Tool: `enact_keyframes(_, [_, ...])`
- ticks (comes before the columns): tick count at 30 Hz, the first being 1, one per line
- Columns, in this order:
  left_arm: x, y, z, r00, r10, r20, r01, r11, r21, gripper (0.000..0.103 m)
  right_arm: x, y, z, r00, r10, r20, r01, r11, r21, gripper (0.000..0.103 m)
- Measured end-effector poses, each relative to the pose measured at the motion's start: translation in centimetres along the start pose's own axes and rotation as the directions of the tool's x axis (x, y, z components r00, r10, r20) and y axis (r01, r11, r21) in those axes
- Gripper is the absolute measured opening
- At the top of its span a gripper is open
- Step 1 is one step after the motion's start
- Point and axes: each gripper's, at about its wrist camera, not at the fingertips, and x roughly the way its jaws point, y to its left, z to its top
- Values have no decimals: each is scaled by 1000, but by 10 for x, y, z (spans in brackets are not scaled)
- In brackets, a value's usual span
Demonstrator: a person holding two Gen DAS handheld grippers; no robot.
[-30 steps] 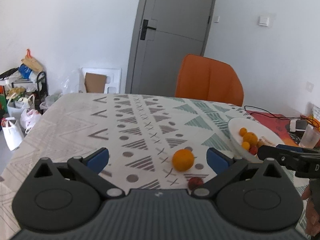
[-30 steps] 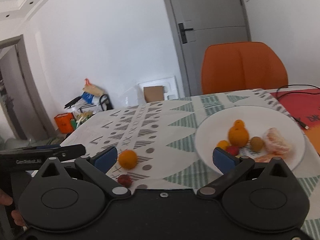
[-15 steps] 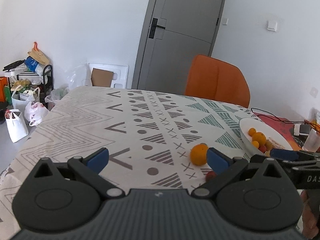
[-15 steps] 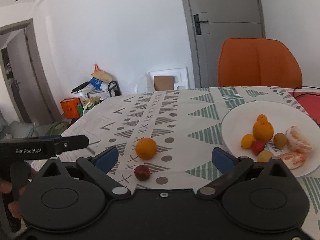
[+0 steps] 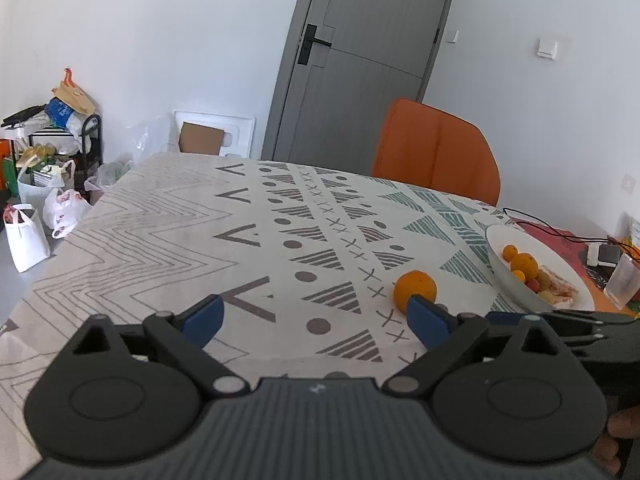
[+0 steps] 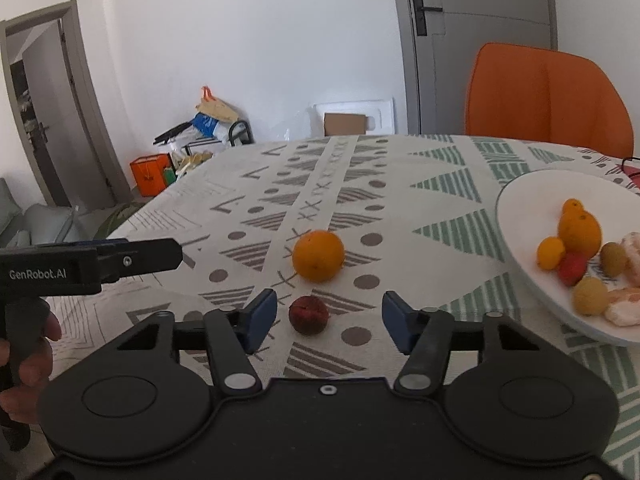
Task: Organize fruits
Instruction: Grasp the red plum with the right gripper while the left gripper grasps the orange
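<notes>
A small dark red fruit (image 6: 309, 314) lies on the patterned tablecloth between the blue fingertips of my right gripper (image 6: 330, 320). Its jaws are closing and the pads stand apart from the fruit. Just beyond it sits an orange (image 6: 318, 255). In the left wrist view the orange (image 5: 415, 290) is partly behind the right fingertip of my left gripper (image 5: 316, 320). That gripper's wide jaws are closing with only bare cloth between them. The white plate (image 6: 508, 216) at the right holds several fruits and peeled citrus pieces.
An orange chair (image 5: 436, 148) stands at the table's far edge. Beyond the plate (image 5: 496, 240) lie a red mat, black cables and a clear cup (image 5: 622, 282). Bags and a rack crowd the floor at left. The left gripper (image 6: 172, 254) juts in from the left.
The right gripper came left and down over the red fruit and its jaws narrowed around it. The left gripper's view slid left; the orange now sits at its right fingertip.
</notes>
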Motion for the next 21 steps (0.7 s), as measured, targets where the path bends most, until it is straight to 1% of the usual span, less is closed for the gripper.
enact_keyframes(2, [3,-1,0,1000,0,-6,0,1000,4,94,5,2,-1,1000,-1,-9,0,1000,-7,56])
enact_keyframes(7, [10,-3,0,1000,-11,-17,11,1000,5,91,12,2,-1,1000,5,-22,-5,1000,-8,49])
enact_keyframes(8, [11,-3,0,1000,-13,-19,13,1000,5,91,14,2,0,1000,5,-24,-5,1000,-9,45])
enact_keyframes(9, [13,-3,1,1000,-14,-21,14,1000,2,91,16,2,0,1000,8,-28,-8,1000,-10,36])
enact_keyframes(10, [14,-4,1,1000,-15,-24,15,1000,-2,91,18,2,-1,999,15,-36,-15,1000,-10,32])
enact_keyframes(11, [16,-4,2,999,-18,-26,18,1000,-4,91,19,1,-1,999,23,-39,-23,1000,-11,25])
enact_keyframes(12, [18,-5,2,999,-20,-28,20,1000,-4,91,19,1,-1,999,28,-36,-28,999,-16,23])
enact_keyframes(14, [21,-8,3,999,-22,-32,22,1000,4,91,18,-1,0,998,40,-39,-41,999,-13,22])
enact_keyframes(18, [28,-15,5,999,-34,-38,35,999,18,91,15,-9,3,999,28,-27,-28,1000,10,22])
enact_keyframes(21, [34,-20,6,998,-47,-45,48,999,24,86,11,-15,4,1000,15,-16,-14,1000,20,22])
